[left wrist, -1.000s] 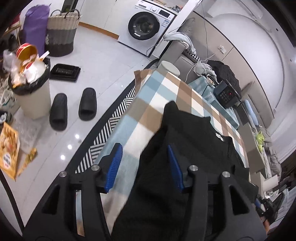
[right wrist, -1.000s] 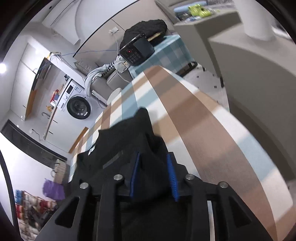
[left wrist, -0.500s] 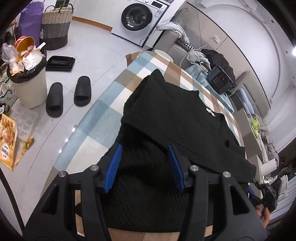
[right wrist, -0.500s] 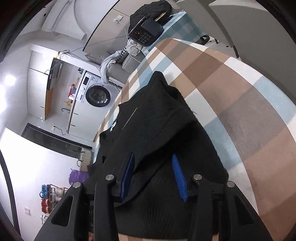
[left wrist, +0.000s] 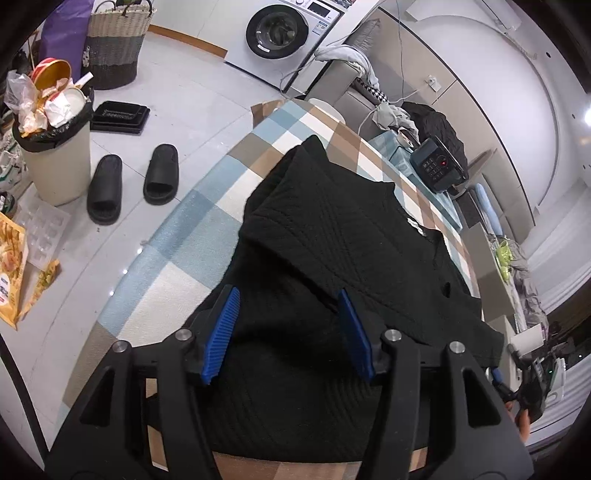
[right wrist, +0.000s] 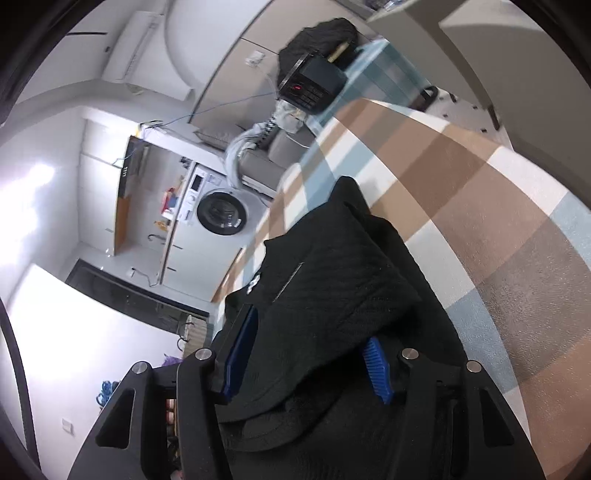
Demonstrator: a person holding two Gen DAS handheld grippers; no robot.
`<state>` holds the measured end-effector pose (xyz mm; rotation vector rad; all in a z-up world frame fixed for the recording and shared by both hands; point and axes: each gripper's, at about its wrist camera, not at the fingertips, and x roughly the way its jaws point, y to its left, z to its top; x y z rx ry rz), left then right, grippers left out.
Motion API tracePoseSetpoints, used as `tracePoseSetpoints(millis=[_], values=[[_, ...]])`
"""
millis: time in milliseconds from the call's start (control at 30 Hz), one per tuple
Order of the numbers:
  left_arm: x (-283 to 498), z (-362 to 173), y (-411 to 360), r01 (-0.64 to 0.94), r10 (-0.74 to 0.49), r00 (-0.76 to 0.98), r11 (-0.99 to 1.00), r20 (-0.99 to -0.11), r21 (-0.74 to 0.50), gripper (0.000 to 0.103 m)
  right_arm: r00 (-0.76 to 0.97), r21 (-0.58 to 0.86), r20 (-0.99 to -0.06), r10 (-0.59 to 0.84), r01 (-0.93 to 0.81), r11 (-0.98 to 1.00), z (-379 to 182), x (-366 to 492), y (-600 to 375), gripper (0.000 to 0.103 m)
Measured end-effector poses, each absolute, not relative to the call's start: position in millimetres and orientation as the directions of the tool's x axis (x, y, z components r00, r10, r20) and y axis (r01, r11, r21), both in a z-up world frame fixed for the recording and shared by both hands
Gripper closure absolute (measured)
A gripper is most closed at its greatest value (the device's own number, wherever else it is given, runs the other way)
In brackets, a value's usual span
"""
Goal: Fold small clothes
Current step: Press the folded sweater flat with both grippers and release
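A small black ribbed top [left wrist: 332,240] lies on the checked tablecloth [left wrist: 177,236], its upper part folded over the lower part. It also shows in the right wrist view [right wrist: 332,295]. My left gripper [left wrist: 288,325] is open, its blue pads spread over the fold edge near the garment's near left side. My right gripper [right wrist: 310,354] is open over the garment's other side, with cloth lying between its blue pads and not pinched.
Left of the table on the floor stand a full waste bin [left wrist: 55,147], two black slippers [left wrist: 133,181] and a woven basket [left wrist: 114,44]. A washing machine [left wrist: 280,33] is at the back. A black phone-like device [left wrist: 436,166] sits beyond the table's far end.
The garment's upper part has been laid down folded over itself on the table. Both grippers have let go; the right one opened from shut on the cloth and both drew back slightly.
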<state>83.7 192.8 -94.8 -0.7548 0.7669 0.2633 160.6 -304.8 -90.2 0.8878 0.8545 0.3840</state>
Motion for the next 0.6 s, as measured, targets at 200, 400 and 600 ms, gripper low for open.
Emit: tracePoseSetpoints(millis=[200, 400, 600], values=[[101, -96, 199, -0.458, -0.091, 0.711, 0.693, -0.698, -0.557, 0.051, 0.569, 0.792, -0.534, 0.626, 0.076, 0.606, -100, 148, -299, 0.046], [118, -97, 214, -0.513, -0.041, 0.699, 0.666, -0.714, -0.541, 0.051, 0.564, 0.791, -0.54, 0.624, 0.087, 0.606, -102, 139, -301, 0.046], [109, -96, 222, -0.523, -0.014, 0.698, 0.673, -0.716, -0.523, 0.051, 0.581, 0.784, -0.546, 0.604, 0.1, 0.613, -103, 142, -306, 0.045]])
